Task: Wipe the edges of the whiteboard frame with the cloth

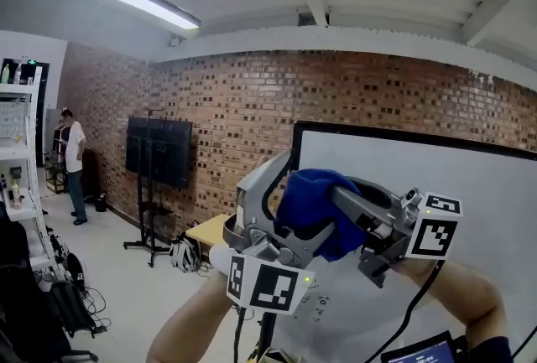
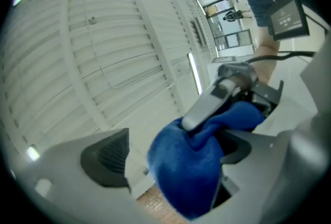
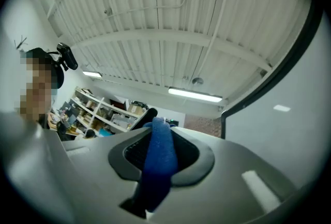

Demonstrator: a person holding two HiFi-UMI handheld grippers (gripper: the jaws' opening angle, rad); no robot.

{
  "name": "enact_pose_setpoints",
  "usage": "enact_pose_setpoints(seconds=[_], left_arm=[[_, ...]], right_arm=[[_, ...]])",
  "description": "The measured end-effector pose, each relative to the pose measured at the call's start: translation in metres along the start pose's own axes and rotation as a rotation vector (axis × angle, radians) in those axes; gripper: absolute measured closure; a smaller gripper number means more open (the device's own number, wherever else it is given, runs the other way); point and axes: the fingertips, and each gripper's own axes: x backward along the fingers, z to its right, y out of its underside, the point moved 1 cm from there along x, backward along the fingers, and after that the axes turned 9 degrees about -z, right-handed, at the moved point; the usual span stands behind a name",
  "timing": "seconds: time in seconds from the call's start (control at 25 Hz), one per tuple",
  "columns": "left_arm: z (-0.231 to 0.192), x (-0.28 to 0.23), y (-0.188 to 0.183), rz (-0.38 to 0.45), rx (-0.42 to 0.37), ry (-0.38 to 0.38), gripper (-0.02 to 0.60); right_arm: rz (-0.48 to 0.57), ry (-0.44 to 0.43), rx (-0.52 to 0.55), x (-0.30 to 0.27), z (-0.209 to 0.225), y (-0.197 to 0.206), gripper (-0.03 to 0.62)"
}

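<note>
right gripper (image 3: 160,153): narrow, pinching blue cloth (image 1: 315,210) at 6 o'clock | left gripper (image 2: 173,154): wide around cloth, not pressing | whiteboard frame (image 1: 377,133) at 3 o'clock: cloth off it, wiping seemingly all ahead

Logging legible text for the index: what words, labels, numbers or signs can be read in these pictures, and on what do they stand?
Nothing can be read in any view.
Whiteboard: faint marks near its lower left, too small to read.
Small screen: lines of print, too blurred to read.
Marker cubes: black-and-white square patterns only, no letters or numbers.
</note>
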Motion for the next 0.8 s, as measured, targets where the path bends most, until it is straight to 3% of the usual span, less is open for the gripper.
enact_pose_setpoints(seconds=[0.04, 0.16, 0.24, 0.36, 0.44, 0.6, 0.8], left_arm=[[0.001, 0.000, -0.001, 0.014, 0.009, 0.019, 0.095], [-0.005, -0.002, 0.003, 0.028, 0.066, 0.017, 0.097], [-0.008, -0.007, 0.014, 0.001, 0.096, 0.014, 0.098], [0.000, -0.017, 0.037, -0.083, 0.070, 0.040, 0.101], [0.007, -0.025, 0.053, -0.141, 0.053, 0.071, 0.101], [0.008, -0.045, 0.078, -0.202, 0.101, 0.149, 0.135], [-0.005, -0.059, 0.089, -0.237, 0.202, 0.128, 0.184]], right_arm=[[0.023, 0.049, 0.026, 0.004, 0.007, -0.009, 0.522], [0.017, 0.206, 0.132, 0.014, 0.025, -0.032, 0.534], [-0.010, 0.295, 0.221, 0.014, 0.033, -0.049, 0.534], [-0.089, 0.461, 0.403, 0.007, 0.050, -0.077, 0.534], [-0.187, 0.575, 0.566, -0.002, 0.066, -0.095, 0.534], [-0.443, 0.731, 0.866, -0.038, 0.099, -0.116, 0.534], [-0.754, 0.780, 0.995, -0.093, 0.141, -0.099, 0.534]])
